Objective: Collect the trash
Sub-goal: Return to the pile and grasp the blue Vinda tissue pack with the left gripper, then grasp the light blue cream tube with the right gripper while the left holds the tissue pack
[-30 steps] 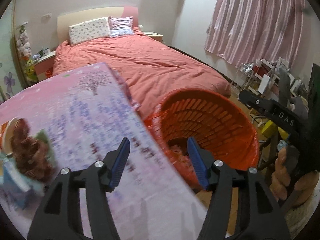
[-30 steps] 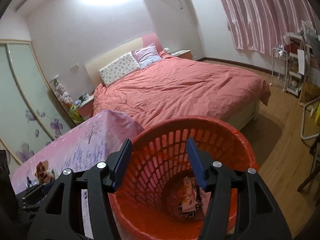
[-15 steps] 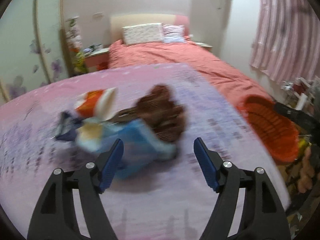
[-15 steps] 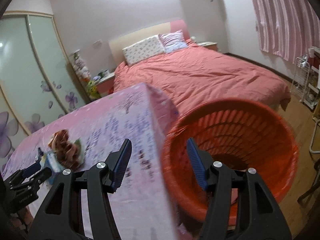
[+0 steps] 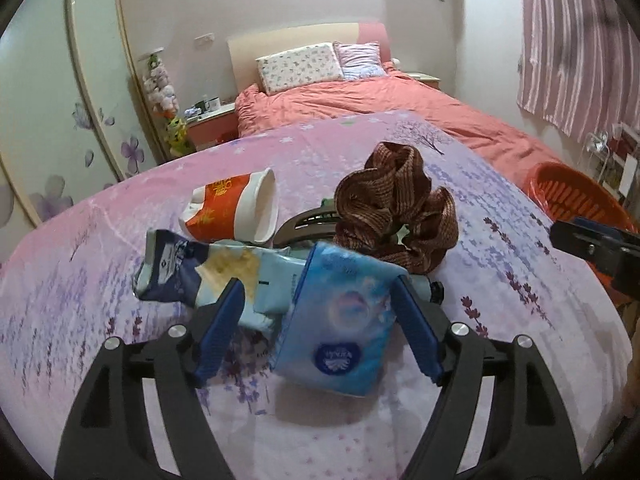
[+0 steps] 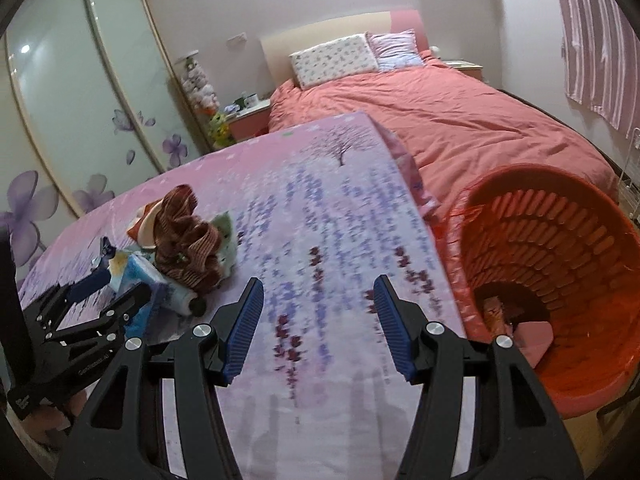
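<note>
Here the left gripper [image 5: 316,328], jaws wide, straddles the light-blue rectangular tissue pack [image 5: 340,320], long axis running forward; the right gripper [image 6: 318,328], also wide and empty, hovers nearer the orange slatted plastic basket [image 6: 560,264].

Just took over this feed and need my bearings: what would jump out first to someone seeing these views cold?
A heap of litter sits on the lilac flowered tablecloth: a blue tissue pack between the open left gripper's fingers, a tipped red-and-white paper cup and a brown knitted scrunchie behind it. The orange slatted plastic basket stands off the table's right edge, beside the empty, open right gripper.
</note>
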Motion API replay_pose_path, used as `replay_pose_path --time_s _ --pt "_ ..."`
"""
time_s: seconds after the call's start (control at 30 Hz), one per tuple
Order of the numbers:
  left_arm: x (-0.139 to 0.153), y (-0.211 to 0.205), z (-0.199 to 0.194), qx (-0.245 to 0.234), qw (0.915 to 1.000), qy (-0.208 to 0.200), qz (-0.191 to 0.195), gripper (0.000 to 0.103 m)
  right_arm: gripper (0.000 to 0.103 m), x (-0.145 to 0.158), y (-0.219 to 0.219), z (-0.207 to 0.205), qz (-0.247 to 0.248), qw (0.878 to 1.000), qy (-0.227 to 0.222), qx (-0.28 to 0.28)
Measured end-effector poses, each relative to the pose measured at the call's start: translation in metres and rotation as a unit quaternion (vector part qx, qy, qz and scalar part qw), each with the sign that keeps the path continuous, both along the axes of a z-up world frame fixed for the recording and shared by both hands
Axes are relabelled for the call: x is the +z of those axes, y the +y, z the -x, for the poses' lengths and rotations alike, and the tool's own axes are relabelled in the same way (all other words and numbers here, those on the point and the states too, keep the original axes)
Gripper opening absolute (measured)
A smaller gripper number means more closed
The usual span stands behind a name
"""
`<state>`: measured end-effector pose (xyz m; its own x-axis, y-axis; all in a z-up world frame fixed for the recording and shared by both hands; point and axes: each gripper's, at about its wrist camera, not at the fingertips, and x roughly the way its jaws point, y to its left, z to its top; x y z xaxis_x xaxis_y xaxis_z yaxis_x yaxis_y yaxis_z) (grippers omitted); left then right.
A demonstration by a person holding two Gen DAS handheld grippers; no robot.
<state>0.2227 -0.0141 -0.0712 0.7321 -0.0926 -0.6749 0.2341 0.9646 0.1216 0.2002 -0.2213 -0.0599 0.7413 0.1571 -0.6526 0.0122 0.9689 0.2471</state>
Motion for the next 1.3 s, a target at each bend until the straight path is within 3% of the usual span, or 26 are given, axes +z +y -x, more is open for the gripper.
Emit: replay_pose_path --time_s 0.23,0.33,0.47,0.67,0.97,1.07,1.13,1.3 --pt "-0.014 -0.002 0.003 -0.014 0.9987 0.044 0.022 0.077 0.058 -0.004 0.012 -0.005 -0.007 1.000 0.011 0.012" --pt "-0.018 -0.005 -0.004 0.003 0.9978 0.061 0.027 0.058 0.058 -0.005 0.019 -0.005 -0.002 1.000 0.013 0.018" --pt "-0.014 0.006 -0.006 0.026 0.9965 0.061 0.051 0.054 0.058 -0.004 0.026 -0.004 0.003 1.000 0.014 0.024" --pt "-0.003 0.043 0.015 0.060 0.9959 0.039 0.057 0.054 0.058 -0.004 0.043 -0.006 0.006 0.999 0.016 0.043" --pt "-0.012 0.122 0.012 0.153 0.9848 0.063 0.054 0.054 0.056 -0.011 0.099 -0.012 0.013 0.993 0.032 0.116" --pt "-0.011 0.137 0.004 0.168 0.9825 0.064 0.046 0.054 0.049 -0.016 0.115 -0.014 0.019 0.991 0.047 0.128" --pt "-0.012 0.145 -0.001 0.175 0.9813 0.068 0.044 0.054 0.038 -0.023 0.123 -0.021 0.010 0.989 0.071 0.133" --pt "-0.020 0.157 -0.013 0.183 0.9782 0.085 0.051 0.054 0.029 -0.026 0.133 -0.033 0.019 0.989 0.081 0.120"
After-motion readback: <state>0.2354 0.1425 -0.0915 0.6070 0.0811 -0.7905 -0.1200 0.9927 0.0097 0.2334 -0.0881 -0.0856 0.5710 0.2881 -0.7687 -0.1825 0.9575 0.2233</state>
